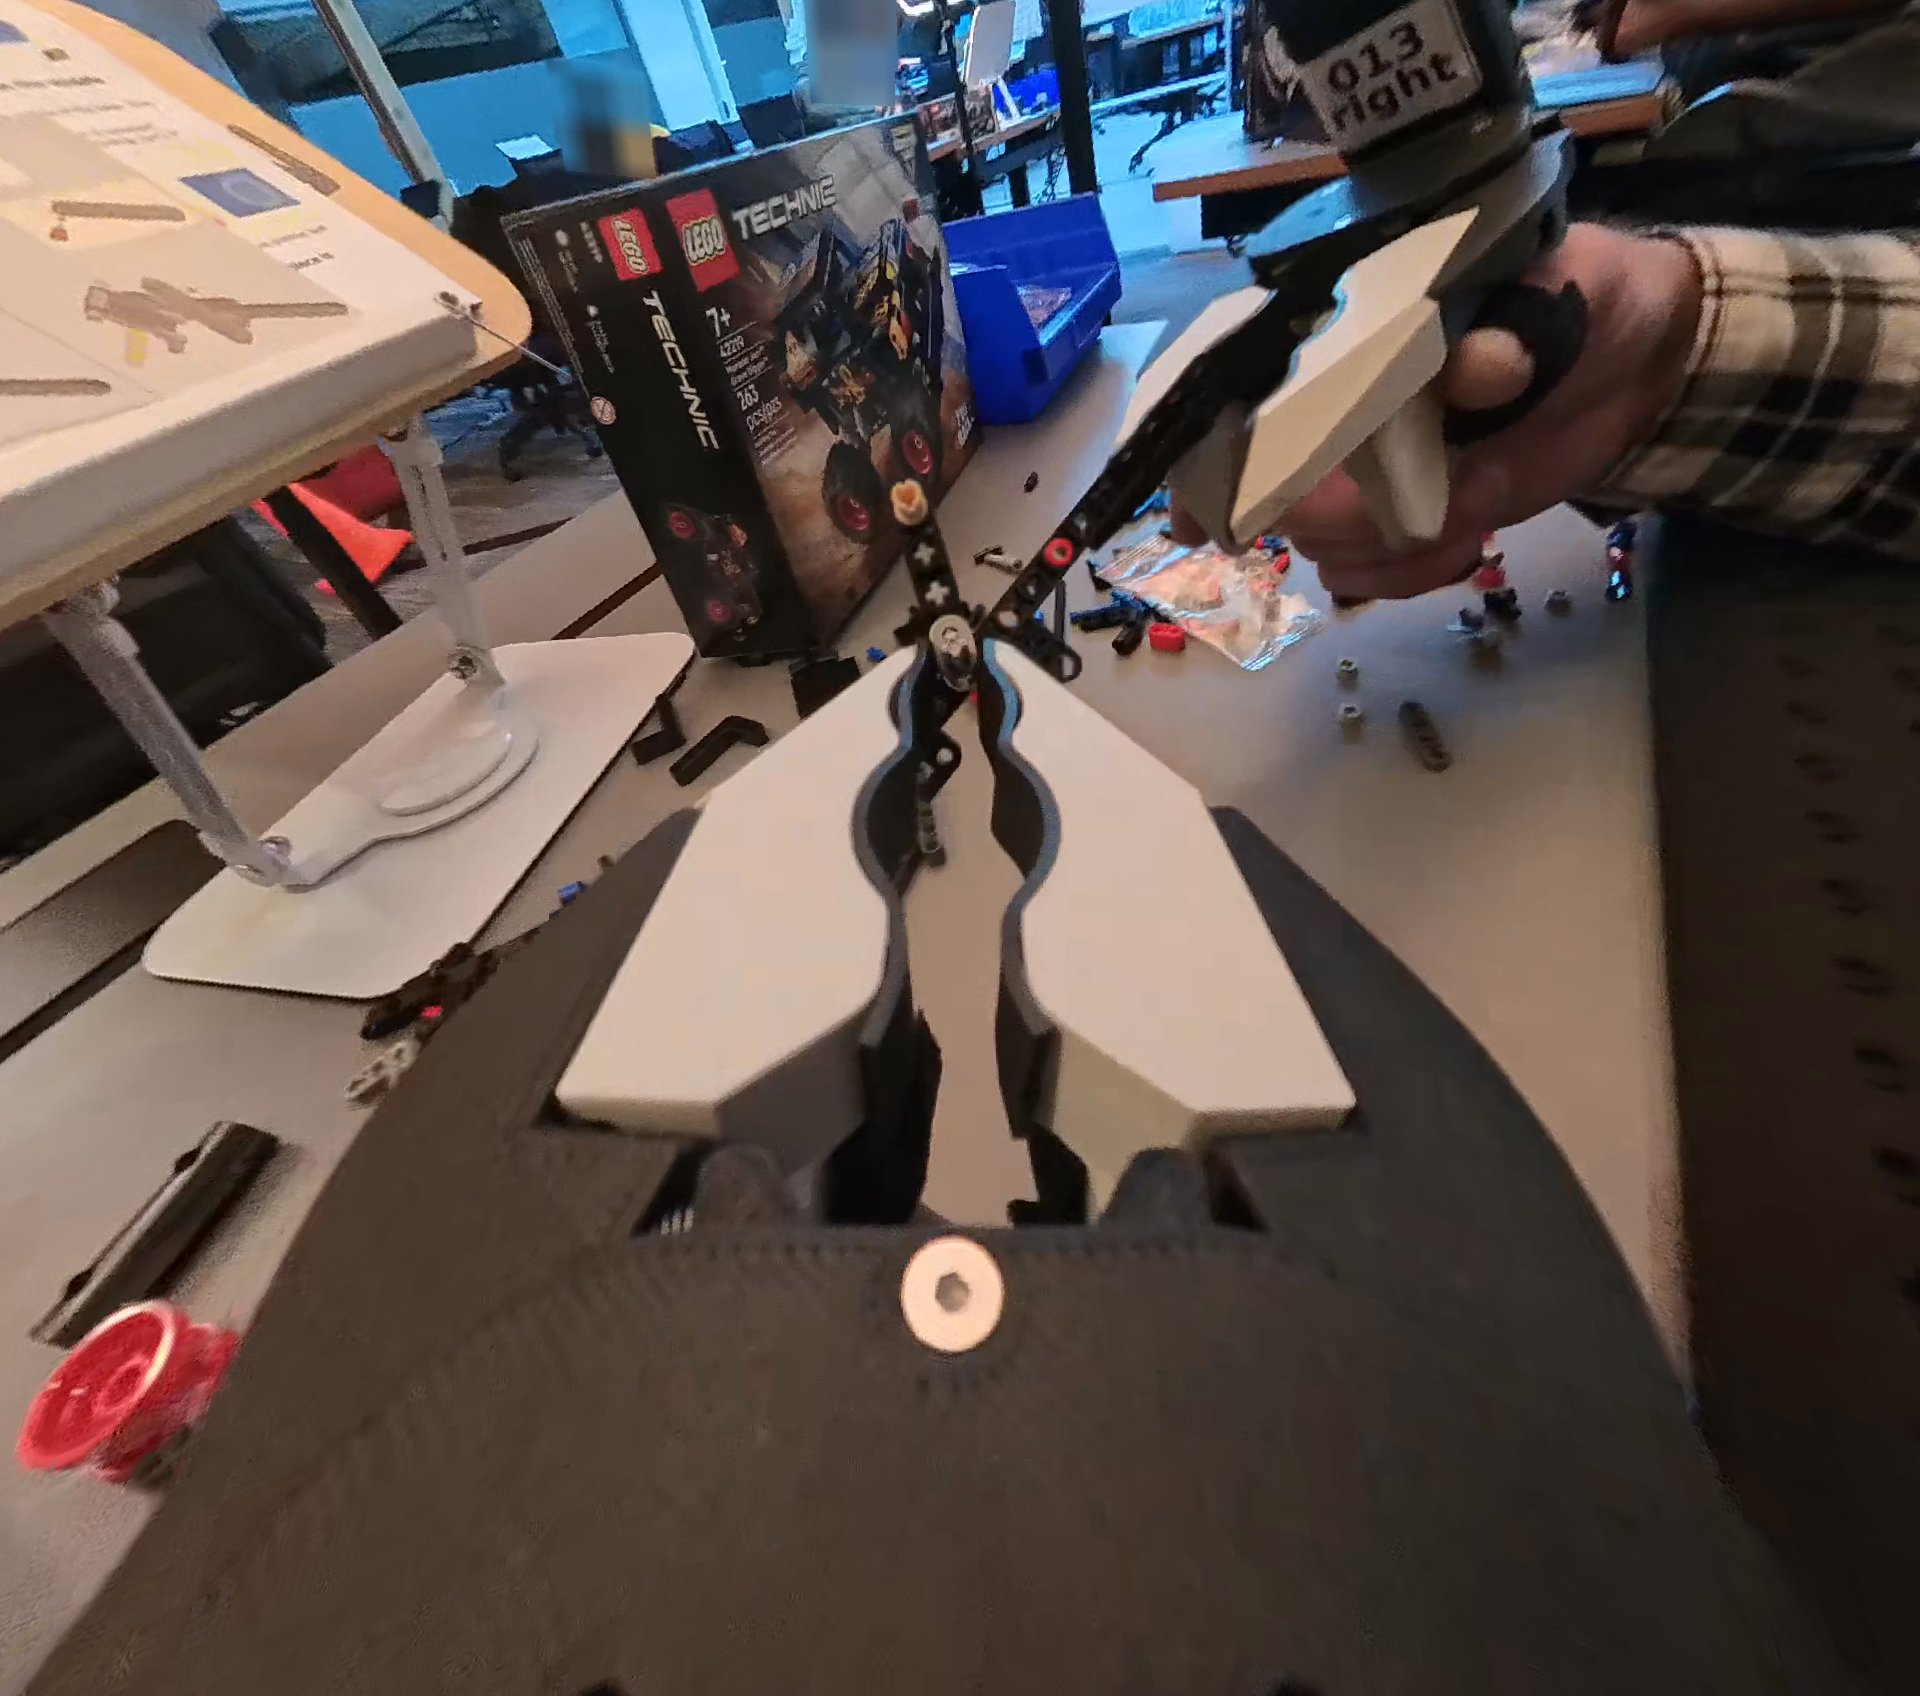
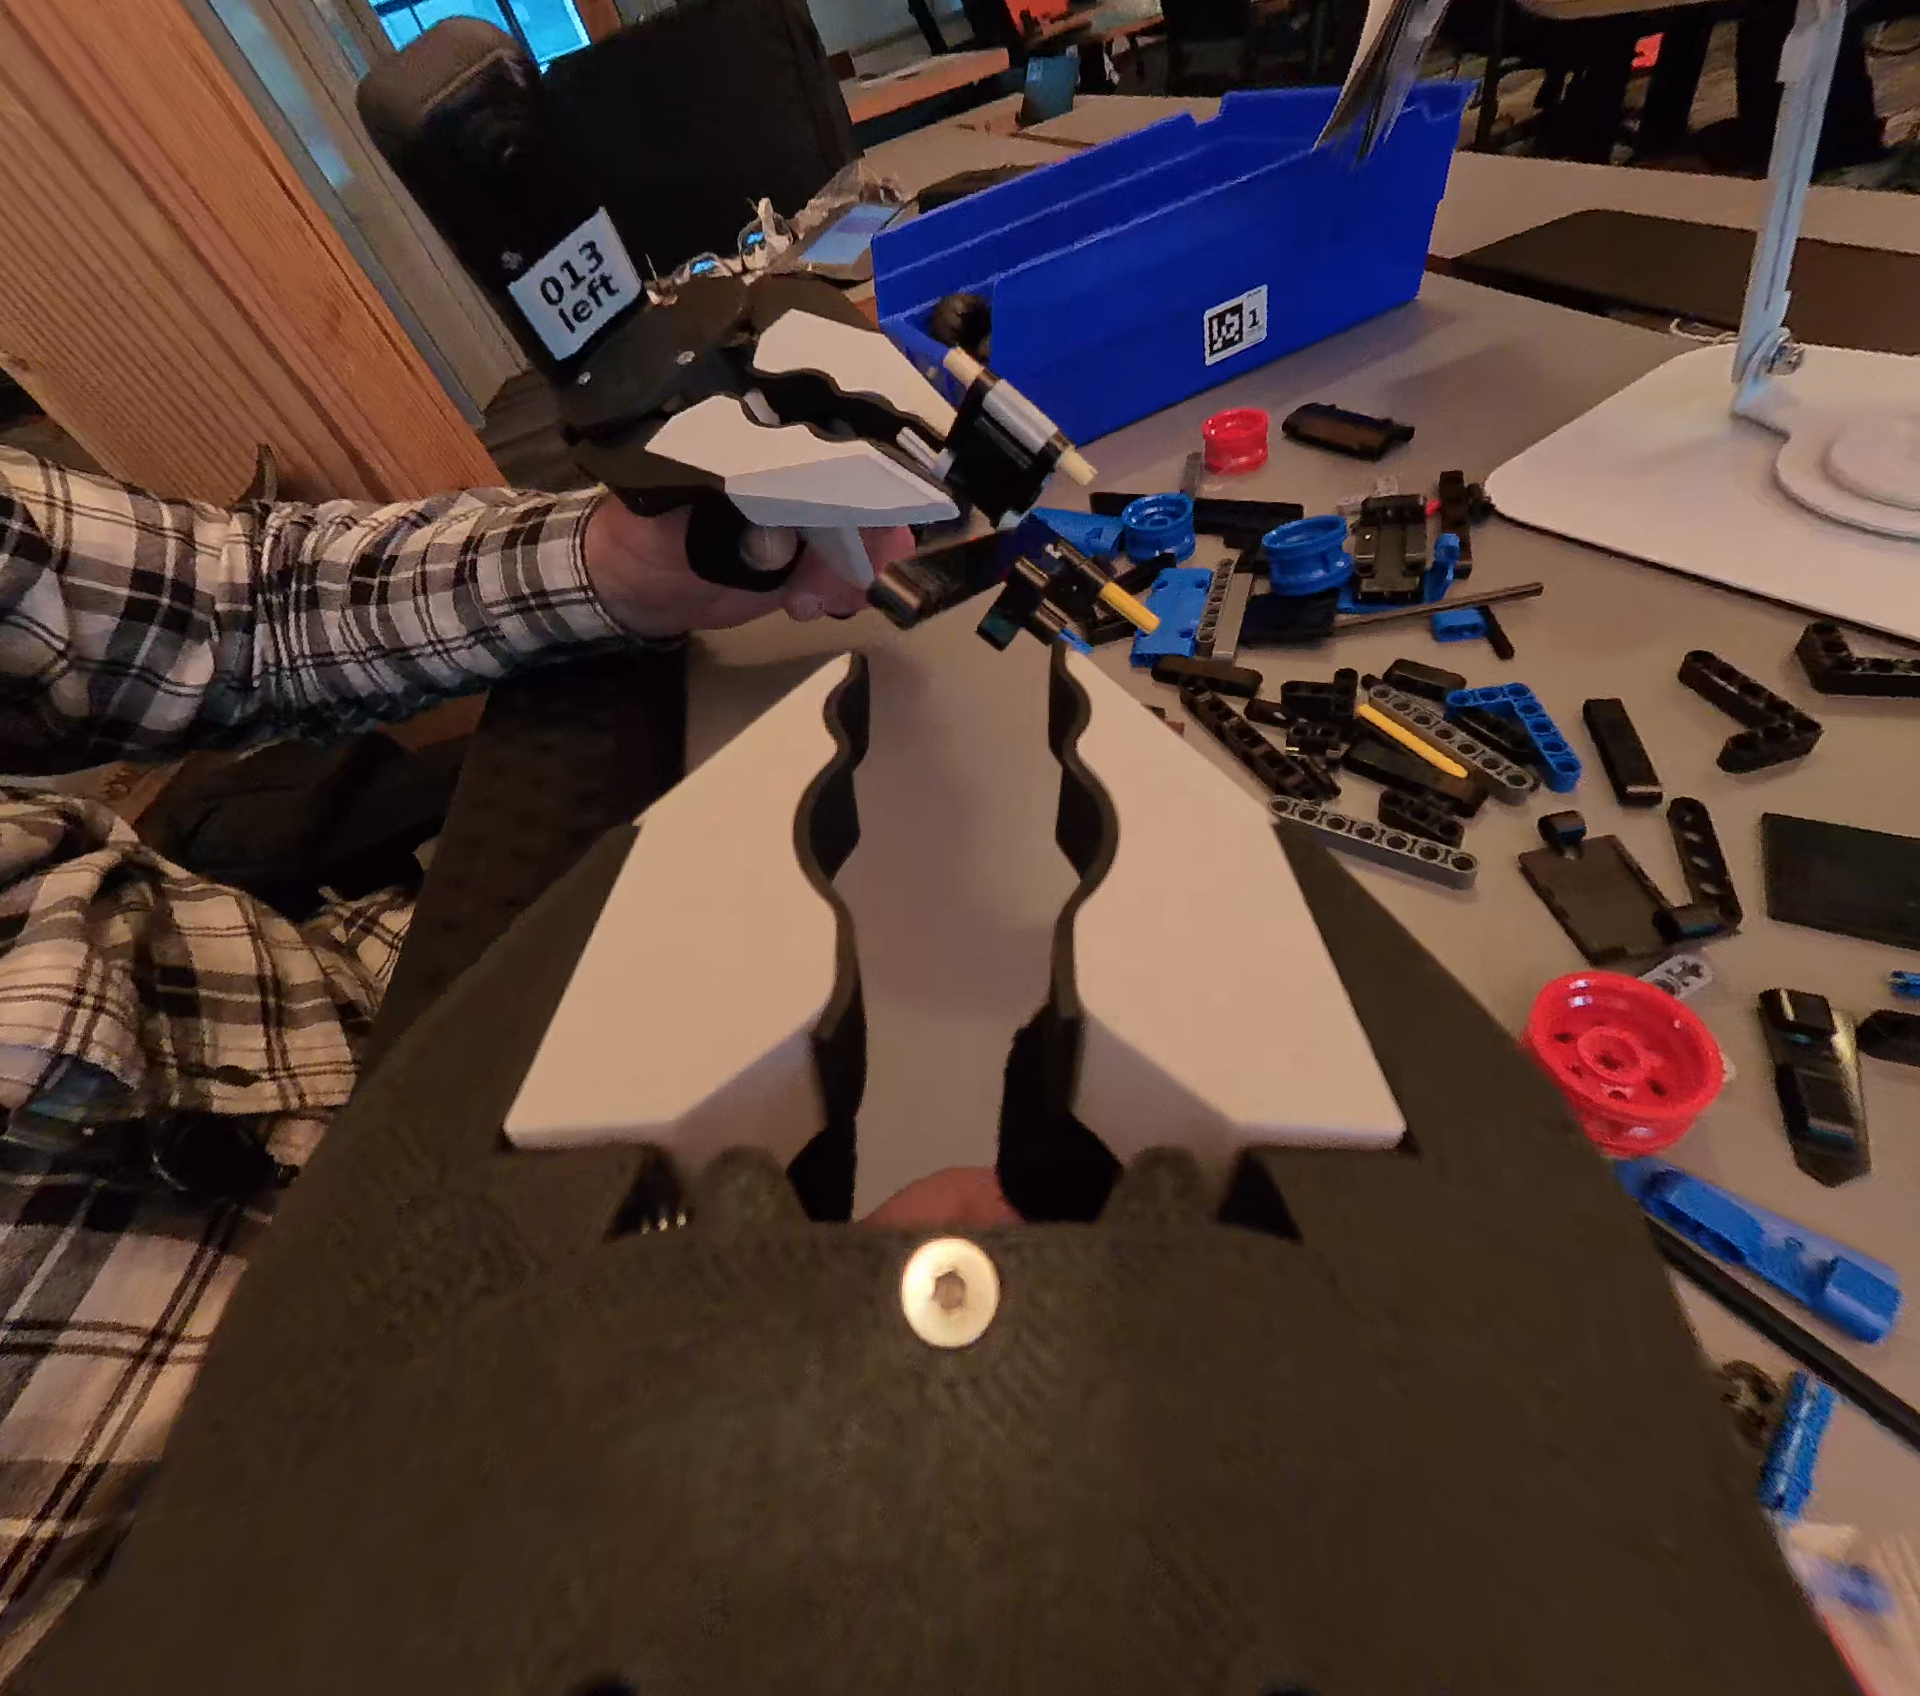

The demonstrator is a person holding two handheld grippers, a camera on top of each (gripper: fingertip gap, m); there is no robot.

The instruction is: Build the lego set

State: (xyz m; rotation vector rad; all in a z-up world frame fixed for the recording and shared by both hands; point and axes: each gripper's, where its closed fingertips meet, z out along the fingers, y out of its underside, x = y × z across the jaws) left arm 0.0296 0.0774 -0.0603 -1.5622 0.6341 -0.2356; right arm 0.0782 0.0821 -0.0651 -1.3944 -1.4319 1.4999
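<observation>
My left gripper [image 1: 951, 659] is shut on a small black Lego assembly [image 1: 925, 581] with a grey pin and a tan axle on top, held above the table. A long black beam [image 1: 1101, 503] with a red pin runs from that assembly up to my right gripper [image 1: 1184, 472]. In the right wrist view my right gripper [image 2: 956, 659] has a wide gap between its jaws, with nothing between them. The beam's end [image 2: 945, 581] sits just past its tips. The left gripper [image 2: 935, 462] shows there, holding the assembly [image 2: 997, 451].
A Lego box [image 1: 769, 358] stands behind, with a blue bin [image 2: 1143, 264] beside it. An instruction book [image 1: 156, 244] rests on a white stand [image 1: 436, 815] at left. Loose black and blue parts [image 2: 1403, 742] and a red wheel hub [image 2: 1621, 1059] cover the table. Some 6 cm of space lies between my two pairs of fingers. The instruction book [image 1: 156, 244] is about equally far from each gripper, around 35 cm.
</observation>
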